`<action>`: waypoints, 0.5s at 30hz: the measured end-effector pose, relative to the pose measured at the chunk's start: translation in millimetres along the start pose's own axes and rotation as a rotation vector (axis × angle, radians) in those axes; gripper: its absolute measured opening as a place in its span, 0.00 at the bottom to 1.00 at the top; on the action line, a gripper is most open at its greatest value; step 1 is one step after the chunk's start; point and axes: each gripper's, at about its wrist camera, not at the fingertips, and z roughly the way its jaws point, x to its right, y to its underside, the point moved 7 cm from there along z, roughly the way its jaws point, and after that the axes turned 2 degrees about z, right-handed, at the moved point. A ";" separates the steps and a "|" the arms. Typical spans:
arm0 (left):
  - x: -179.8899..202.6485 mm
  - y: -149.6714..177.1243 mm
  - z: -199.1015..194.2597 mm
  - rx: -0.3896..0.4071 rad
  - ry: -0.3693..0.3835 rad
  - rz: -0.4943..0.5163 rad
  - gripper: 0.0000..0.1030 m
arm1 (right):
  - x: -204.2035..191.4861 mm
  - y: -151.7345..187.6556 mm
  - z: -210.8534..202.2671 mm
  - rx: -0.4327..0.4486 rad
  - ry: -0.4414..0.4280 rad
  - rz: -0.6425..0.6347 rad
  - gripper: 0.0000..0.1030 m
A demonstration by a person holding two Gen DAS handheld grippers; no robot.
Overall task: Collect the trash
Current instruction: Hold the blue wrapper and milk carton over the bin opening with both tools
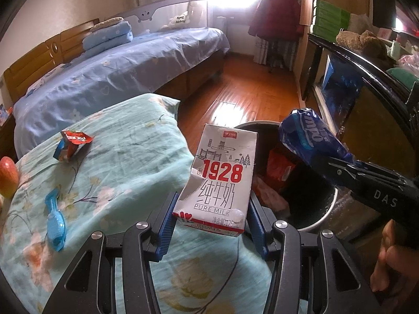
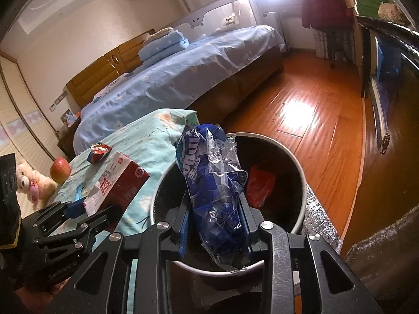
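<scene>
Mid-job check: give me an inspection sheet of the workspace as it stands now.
Surface: floral teal bedspread.
Job's things: milk carton in left tool; blue plastic wrapper in right tool, over the trash bin; red wrapper on the bedspread; red packet in the bin.
Clutter: apple, blue brush, teddy bear.
Cables: nothing seen.
Surroundings: blue bed, wooden floor.

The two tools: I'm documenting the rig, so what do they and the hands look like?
Both the left tool and the right tool are black linkage frames with silver pivot bolts and ribbed blue finger pads. White letters "DAS" mark the right tool's body. A bare hand holds it; no cables show.
</scene>
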 end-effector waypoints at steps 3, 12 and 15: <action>3.0 -1.2 3.6 -0.005 0.004 0.004 0.47 | 3.8 -1.4 2.3 -0.002 0.007 0.006 0.30; 6.3 -8.0 17.4 -0.030 0.024 -0.001 0.47 | 15.7 -4.3 12.8 -0.022 0.025 0.029 0.31; 8.9 -9.2 21.7 -0.040 0.029 -0.003 0.47 | 19.4 -5.0 15.3 -0.026 0.030 0.034 0.31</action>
